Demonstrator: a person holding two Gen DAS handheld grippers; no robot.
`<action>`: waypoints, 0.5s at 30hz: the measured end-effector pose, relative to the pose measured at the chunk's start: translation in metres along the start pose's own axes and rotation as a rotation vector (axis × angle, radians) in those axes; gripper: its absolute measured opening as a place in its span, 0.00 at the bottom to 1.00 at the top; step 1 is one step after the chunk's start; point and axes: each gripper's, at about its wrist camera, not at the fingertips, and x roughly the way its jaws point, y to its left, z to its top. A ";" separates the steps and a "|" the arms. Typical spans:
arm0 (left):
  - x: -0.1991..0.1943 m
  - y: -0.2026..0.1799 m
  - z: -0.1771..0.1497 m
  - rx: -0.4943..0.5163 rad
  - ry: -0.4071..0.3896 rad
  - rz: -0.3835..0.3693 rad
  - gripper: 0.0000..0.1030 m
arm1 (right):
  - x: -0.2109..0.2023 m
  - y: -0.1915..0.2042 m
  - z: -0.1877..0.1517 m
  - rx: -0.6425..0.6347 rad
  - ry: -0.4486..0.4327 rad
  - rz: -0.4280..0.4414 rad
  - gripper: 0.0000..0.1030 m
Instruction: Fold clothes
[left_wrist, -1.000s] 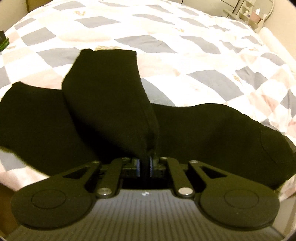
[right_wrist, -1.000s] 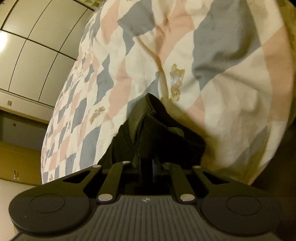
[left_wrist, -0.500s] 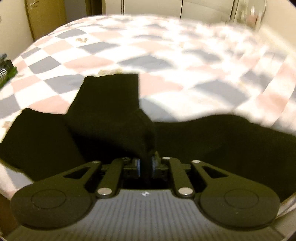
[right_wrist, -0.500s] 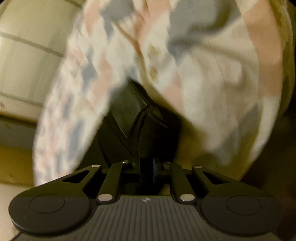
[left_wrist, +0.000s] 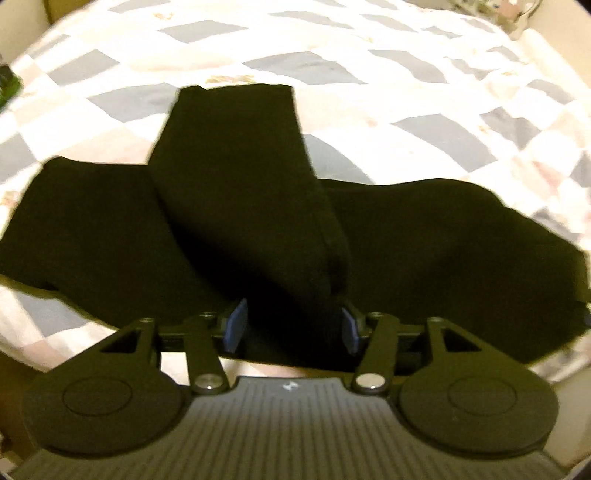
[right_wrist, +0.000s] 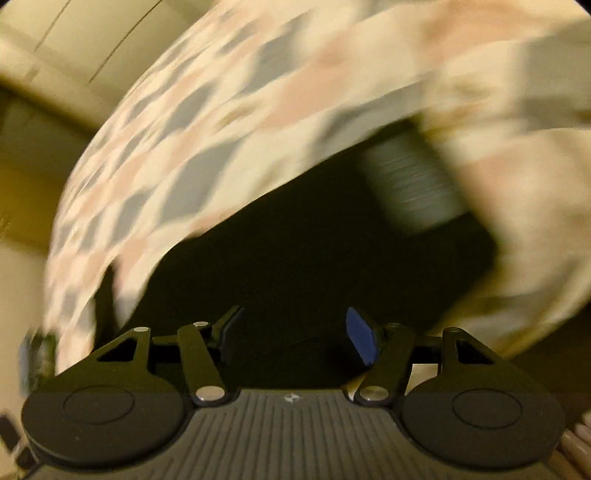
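Black folded fabric garment (left_wrist: 236, 192) lies on the checkered quilt bed (left_wrist: 406, 92), passing between spread left gripper (left_wrist: 291, 325) fingers; right gripper (right_wrist: 295, 332) fingers likewise spread, gripping nothing.

The left hand-held gripper (left_wrist: 291, 326) has its jaws spread, blue pads (left_wrist: 236, 325) showing on both inner faces, nothing clamped between them. The right hand-held gripper (right_wrist: 293, 338) likewise stands wide, blue pads (right_wrist: 362, 341) exposed, its view heavily motion-blurred.
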 end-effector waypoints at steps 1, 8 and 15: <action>0.000 0.003 0.002 0.013 0.013 -0.033 0.47 | 0.010 0.014 -0.004 -0.007 0.010 0.003 0.61; 0.015 0.042 0.017 0.150 0.151 -0.274 0.47 | 0.081 0.108 -0.029 -0.058 0.082 0.025 0.57; 0.002 0.188 0.023 -0.097 0.152 -0.278 0.39 | 0.141 0.179 -0.053 -0.033 0.110 -0.021 0.57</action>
